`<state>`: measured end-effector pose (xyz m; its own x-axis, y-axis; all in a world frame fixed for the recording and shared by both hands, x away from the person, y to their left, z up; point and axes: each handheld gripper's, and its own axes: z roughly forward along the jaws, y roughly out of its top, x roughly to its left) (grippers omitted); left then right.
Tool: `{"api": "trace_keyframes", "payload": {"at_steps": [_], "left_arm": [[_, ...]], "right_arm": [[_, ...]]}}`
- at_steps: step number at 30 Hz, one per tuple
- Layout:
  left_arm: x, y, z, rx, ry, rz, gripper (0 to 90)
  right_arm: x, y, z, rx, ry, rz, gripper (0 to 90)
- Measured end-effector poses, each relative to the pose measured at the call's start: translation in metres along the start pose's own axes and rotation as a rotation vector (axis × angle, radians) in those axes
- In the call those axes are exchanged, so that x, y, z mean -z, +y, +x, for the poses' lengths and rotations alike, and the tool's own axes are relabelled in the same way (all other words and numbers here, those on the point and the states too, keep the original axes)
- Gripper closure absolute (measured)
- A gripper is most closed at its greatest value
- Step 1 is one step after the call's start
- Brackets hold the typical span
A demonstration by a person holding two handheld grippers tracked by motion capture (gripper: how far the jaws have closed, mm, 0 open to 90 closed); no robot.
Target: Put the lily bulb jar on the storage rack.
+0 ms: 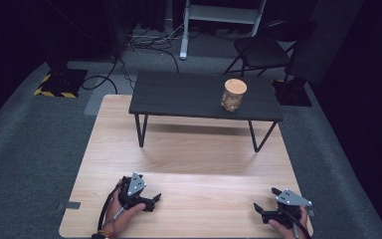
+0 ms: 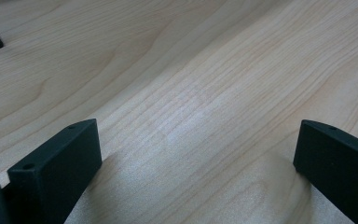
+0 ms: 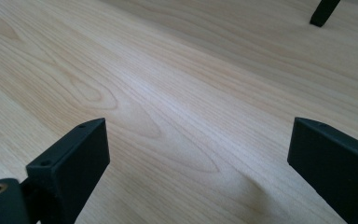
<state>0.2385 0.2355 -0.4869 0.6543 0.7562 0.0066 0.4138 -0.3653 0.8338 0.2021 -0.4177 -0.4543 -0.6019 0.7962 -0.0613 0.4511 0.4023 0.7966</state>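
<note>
Resting both claws on the table, wide and empty

Holding the left claw (image 1: 155,198) and the right claw (image 1: 257,208) low at the near edge of the wooden table (image 1: 189,154), you are keeping both sets of jaws wide with nothing between them. Beyond them a jar (image 1: 233,94) is standing upright on the small black table (image 1: 179,94), toward its right end, well apart from both claws.

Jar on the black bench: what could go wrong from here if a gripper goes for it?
1. The jar stands near the front edge of the raised black bench; a nudge could tip it off onto the wooden table.
2. Both the left gripper and right gripper sit open at the table's near edge, far from the jar, so a long reach may arrive misaligned.
3. The bench's thin legs could be bumped.
</note>
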Motion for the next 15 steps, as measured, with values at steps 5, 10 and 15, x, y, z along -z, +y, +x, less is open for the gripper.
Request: {"api": "trace_keyframes", "payload": {"at_steps": [5,10,15], "left_arm": [[0.0,0.0,0.0,0.0,0.0,0.0,0.7],[0.0,0.0,0.0,0.0,0.0,0.0,0.7],[0.0,0.0,0.0,0.0,0.0,0.0,0.7]], "right_arm": [[-0.004,-0.003,-0.003,-0.019,-0.002,0.032,5.1],[-0.006,-0.009,-0.007,-0.057,0.01,0.027,4.6],[-0.007,-0.024,-0.005,-0.066,-0.001,-0.031,3.2]]}}
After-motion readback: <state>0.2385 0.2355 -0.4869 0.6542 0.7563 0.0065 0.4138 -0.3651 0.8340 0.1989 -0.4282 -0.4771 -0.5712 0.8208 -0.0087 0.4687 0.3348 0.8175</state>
